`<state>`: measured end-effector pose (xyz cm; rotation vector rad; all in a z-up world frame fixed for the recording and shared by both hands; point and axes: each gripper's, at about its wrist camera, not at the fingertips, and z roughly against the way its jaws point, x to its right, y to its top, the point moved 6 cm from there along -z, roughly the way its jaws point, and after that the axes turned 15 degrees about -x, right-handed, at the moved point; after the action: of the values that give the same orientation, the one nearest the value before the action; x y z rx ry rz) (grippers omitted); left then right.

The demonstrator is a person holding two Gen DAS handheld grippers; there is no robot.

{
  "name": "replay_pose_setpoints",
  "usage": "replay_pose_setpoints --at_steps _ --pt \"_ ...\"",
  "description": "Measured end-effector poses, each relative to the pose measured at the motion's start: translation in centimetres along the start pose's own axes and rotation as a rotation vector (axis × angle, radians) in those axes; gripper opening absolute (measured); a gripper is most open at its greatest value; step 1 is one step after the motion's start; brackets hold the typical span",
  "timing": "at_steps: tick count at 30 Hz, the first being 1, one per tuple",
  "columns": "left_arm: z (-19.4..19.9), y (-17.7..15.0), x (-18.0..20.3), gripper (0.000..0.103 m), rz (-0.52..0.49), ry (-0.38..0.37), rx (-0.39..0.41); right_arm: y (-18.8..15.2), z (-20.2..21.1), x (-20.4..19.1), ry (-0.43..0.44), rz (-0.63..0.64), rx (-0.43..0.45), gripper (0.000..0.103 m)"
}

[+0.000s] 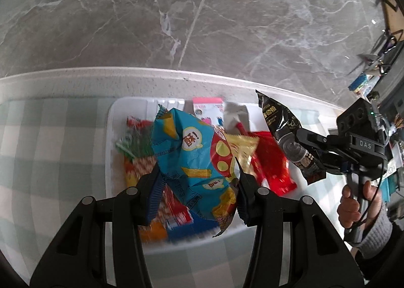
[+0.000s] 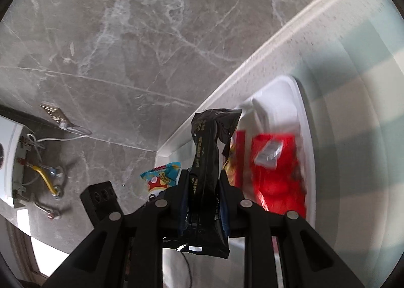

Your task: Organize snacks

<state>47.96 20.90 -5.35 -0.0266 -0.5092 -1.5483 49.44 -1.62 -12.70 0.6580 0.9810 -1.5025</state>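
My left gripper (image 1: 199, 184) pinches a blue bag (image 1: 192, 151) above the white bin (image 1: 109, 151); my right gripper (image 2: 204, 202) clamps a black packet (image 2: 209, 161) just inside the bin's rim, table edge (image 1: 151, 76) beyond.

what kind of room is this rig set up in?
Likely a home dining or living area, partly used as a workspace: a table with a checked cloth, polished grey marble floor tiles, a white bin of snack packets. Cables and clutter sit at the side.
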Motion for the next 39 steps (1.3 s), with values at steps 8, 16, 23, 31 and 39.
replay_pose_setpoints --at_steps 8,16,23,31,39 --pt "-3.2 1.1 -1.3 0.052 0.015 0.061 -0.053 0.6 -1.8 0.7 -0.170 0.068 -0.027 0.030" --pt "-3.6 0.8 -0.8 0.063 0.003 0.106 -0.041 -0.5 -1.6 -1.2 -0.257 0.162 -0.024 0.051" --pt "-1.2 -0.7 0.0 0.066 0.023 0.105 0.004 -2.0 -0.4 -2.1 -0.275 0.179 -0.002 0.059" --pt "1.6 -3.7 0.0 0.084 0.079 0.066 0.027 -4.8 2.1 -3.3 -0.296 0.188 0.050 0.077" --pt "4.2 -7.3 2.4 0.102 0.084 0.070 0.062 -8.3 5.7 -4.4 -0.417 0.206 0.117 0.098"
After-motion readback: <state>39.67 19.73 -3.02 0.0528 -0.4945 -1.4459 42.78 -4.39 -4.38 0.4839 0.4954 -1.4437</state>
